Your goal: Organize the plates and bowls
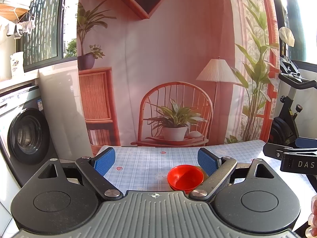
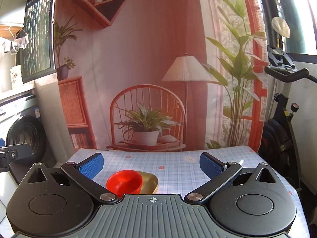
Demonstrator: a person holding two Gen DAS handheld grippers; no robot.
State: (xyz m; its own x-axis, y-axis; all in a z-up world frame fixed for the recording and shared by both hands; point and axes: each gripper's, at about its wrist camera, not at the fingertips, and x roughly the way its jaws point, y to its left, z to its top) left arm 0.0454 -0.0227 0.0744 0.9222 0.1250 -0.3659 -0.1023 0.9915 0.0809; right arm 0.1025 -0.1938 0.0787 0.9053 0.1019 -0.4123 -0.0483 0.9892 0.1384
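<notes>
Bowls: red, nested, sitting on gold plates near the table's front edge. My left gripper & right gripper both spread wide, holding nothing. Stacking looks done; next, I'd judge, check for strays.

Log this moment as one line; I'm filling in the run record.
left gripper: open, empty | right gripper: open, empty | red bowls: stacked on gold plate | table: checked cloth
</notes>
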